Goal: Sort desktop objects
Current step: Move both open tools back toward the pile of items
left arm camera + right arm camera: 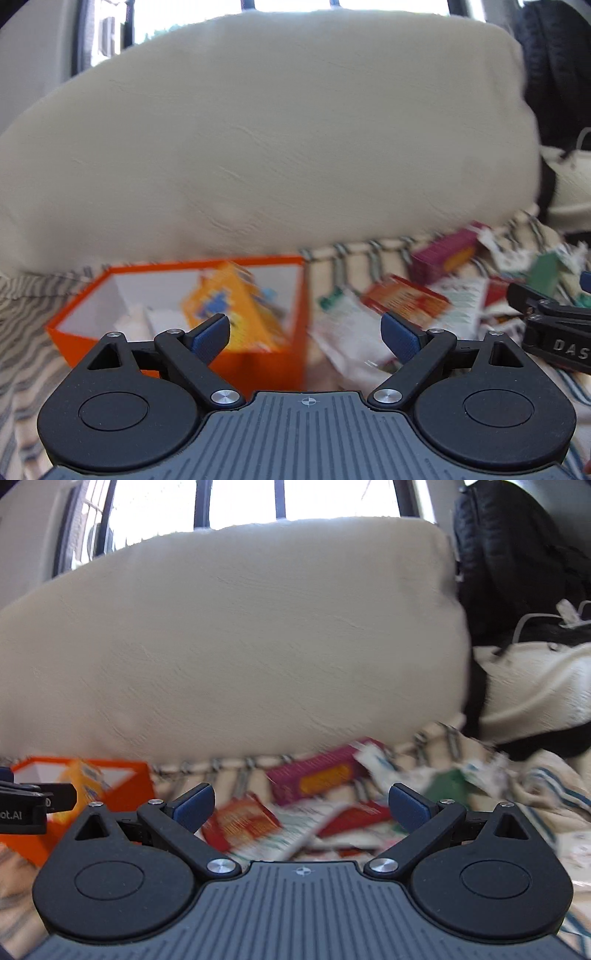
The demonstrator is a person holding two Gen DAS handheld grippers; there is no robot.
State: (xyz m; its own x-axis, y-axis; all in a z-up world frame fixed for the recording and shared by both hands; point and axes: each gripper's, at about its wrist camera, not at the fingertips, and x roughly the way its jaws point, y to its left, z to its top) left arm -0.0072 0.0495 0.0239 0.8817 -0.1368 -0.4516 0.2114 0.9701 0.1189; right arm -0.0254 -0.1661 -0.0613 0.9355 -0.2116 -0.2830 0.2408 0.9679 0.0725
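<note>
1. Left wrist view: left gripper (306, 334) jaws wide apart, empty, over the open orange cardboard box (258, 365) holding a tilted yellow-orange carton (236, 306).
2. Right gripper (301, 806) also spread, empty, above blurred red-yellow packets (242, 821) and a magenta carton (314, 775) on striped cloth (546, 786).
3. Readable: "DAS", "ot.AI" on gripper bodies; packet print blurred.
4. Large cream pillow (229, 638) behind.

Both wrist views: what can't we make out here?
- Print on the loose packets: motion-blurred in both views.
- Orange box contents: only a yellow carton is clear; the rest is blurred and partly behind the left gripper.
- Right gripper in the left view: cut off by the right edge.
</note>
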